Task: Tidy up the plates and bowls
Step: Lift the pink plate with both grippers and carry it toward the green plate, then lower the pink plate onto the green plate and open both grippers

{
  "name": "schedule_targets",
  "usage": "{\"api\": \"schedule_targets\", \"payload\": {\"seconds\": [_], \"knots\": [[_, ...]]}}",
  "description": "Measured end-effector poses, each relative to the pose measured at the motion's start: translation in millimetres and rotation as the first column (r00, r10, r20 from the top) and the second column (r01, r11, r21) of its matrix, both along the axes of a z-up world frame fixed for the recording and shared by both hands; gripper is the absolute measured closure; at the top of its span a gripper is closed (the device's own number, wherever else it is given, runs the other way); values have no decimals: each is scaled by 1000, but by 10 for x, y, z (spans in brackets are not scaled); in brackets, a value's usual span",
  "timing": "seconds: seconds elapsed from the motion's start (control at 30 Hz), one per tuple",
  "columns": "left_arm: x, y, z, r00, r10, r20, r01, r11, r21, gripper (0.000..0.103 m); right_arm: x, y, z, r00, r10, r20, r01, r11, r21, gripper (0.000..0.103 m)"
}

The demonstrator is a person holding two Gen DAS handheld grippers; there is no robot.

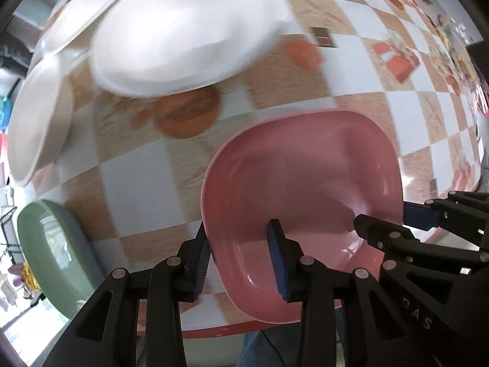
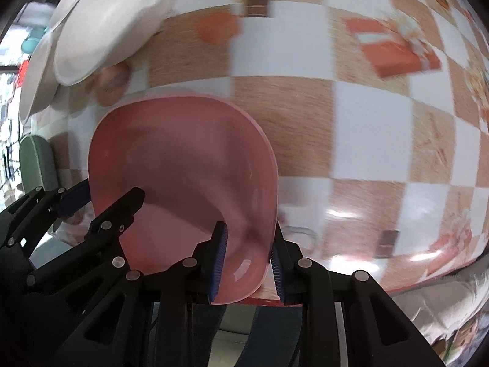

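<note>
Left wrist view: I have both tongs clamped on one pink bowl (image 1: 302,183), above the checkered surface (image 1: 146,183).

My left tongs (image 1: 241,263) pinch the bowl's wall at lower centre of the frame; my right tongs (image 2: 249,260) pinch the opposite wall, one pad inside and one outside. A white plate (image 1: 183,39) blurs at upper left, with more pale plates (image 1: 36,128) beside it. A green bowl (image 1: 52,244) sits at lower left.
</note>
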State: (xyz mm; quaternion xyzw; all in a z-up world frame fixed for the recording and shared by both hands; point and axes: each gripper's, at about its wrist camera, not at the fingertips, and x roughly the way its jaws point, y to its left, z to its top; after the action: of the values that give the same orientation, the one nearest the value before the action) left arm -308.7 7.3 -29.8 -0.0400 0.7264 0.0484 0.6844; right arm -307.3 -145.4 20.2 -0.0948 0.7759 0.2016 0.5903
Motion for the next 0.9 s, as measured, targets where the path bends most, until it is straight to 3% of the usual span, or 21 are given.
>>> {"api": "schedule_targets", "payload": {"seconds": [0.3,0.47,0.8,0.9], "knots": [[-226,555,20,998,66,10,-67,997,37,64,-251,619,28,997,78,-9,-78,997,21,73],[-333,574,17,997,75,21,-75,997,30,64,-382,897,30,994,105,3,-105,994,-14,73],[-510,590,11,998,64,28,-65,998,7,64,-129,772,92,998,63,-28,-64,998,-20,73],[-395,632,82,998,50,26,-50,999,11,63,-78,738,54,998,45,-51,-45,999,-12,73]]}}
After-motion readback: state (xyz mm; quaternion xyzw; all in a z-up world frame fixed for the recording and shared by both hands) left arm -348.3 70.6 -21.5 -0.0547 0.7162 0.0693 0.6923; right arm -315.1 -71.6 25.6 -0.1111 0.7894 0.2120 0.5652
